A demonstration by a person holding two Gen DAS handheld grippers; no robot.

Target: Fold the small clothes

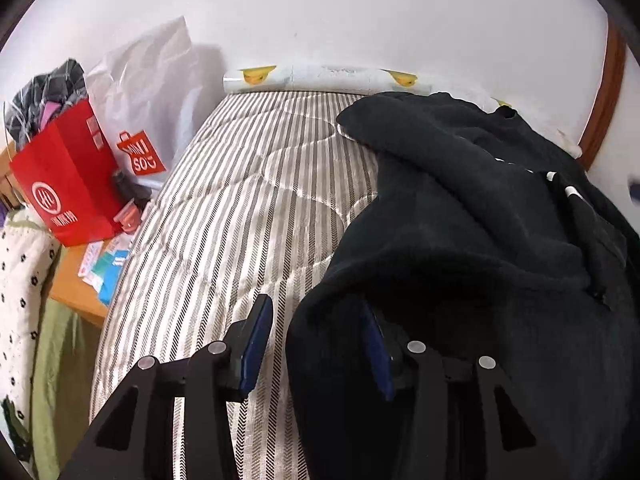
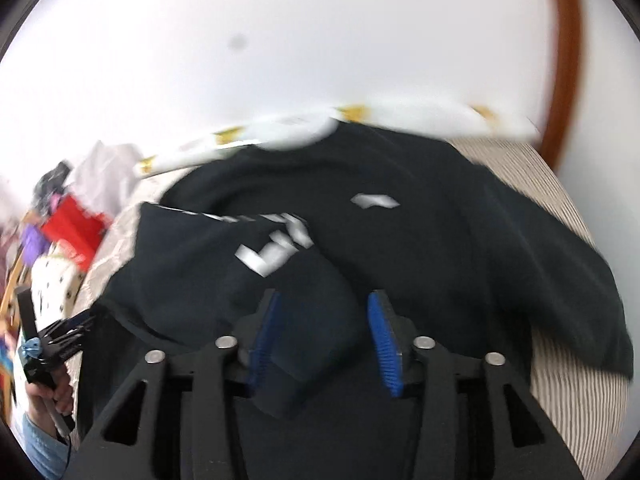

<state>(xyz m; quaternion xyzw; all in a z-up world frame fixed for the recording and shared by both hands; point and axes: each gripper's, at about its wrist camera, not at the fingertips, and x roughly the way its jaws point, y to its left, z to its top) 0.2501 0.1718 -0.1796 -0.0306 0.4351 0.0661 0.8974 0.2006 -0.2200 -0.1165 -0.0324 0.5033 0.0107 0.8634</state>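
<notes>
A black sweatshirt [image 2: 420, 248] with white lettering lies spread across a bed with a grey-and-cream striped mattress [image 1: 240, 208]. It covers the side of the bed nearer a wooden door frame [image 1: 608, 96], and its upper edge reaches a white roll with yellow patches [image 1: 320, 78] lying along the wall at the head of the bed. One part of the sweatshirt is folded over on itself, so a thick flap sits on top of the body of the garment.

In the left wrist view, the left claw [image 1: 316, 344] hangs over the near edge of the sweatshirt. Its fingers stand partly apart. One blue pad is over bare mattress; the other is half buried in a fold of the black cloth. The pads do not press together on the fabric.

In the right wrist view, which is blurred, the right claw [image 2: 324, 336] is above the sweatshirt with its blue-padded fingers partly apart. A folded corner of black cloth lies in the gap between them, nearer one pad, without being pinched.

At the lower edge of that view a hand [image 2: 48, 392] in a blue sleeve holds the left claw's handle.

Beside the bed, a red paper bag [image 1: 68, 184] stuffed with clothes stands on a wooden table [image 1: 76, 292], with a white plastic bag [image 1: 148, 76] behind it.
</notes>
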